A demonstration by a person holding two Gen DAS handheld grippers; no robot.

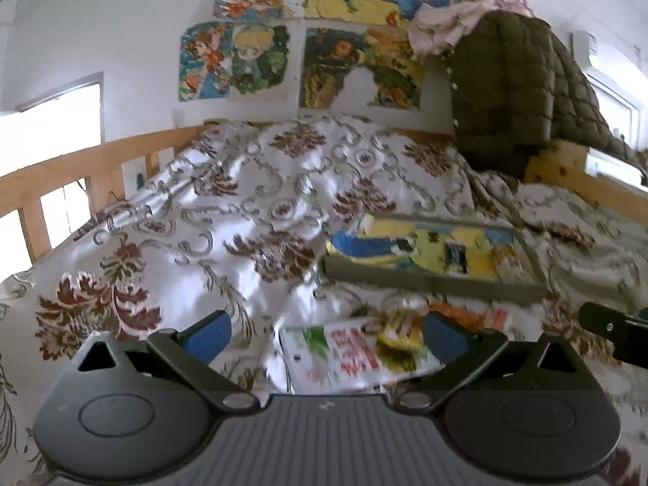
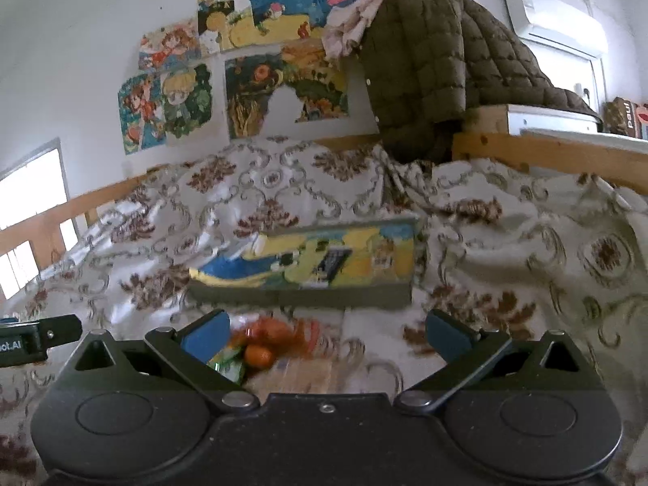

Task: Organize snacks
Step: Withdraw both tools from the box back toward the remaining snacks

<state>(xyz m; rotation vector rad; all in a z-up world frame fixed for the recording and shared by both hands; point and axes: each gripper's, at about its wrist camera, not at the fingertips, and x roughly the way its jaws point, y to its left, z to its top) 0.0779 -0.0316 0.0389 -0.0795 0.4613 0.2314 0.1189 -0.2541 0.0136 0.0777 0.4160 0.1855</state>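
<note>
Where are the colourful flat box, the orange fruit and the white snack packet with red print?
Colourful flat box (image 2: 308,267): right wrist view, middle of its painted lid.
Orange fruit (image 2: 258,355): right wrist view, its round front.
White snack packet (image 1: 348,354): left wrist view, its red print.

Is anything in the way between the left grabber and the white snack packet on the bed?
Nothing visible is. The left gripper is open, and the white snack packet lies on the floral bedspread right between its fingers. The colourful flat box sits farther back, beyond the packet.
</note>
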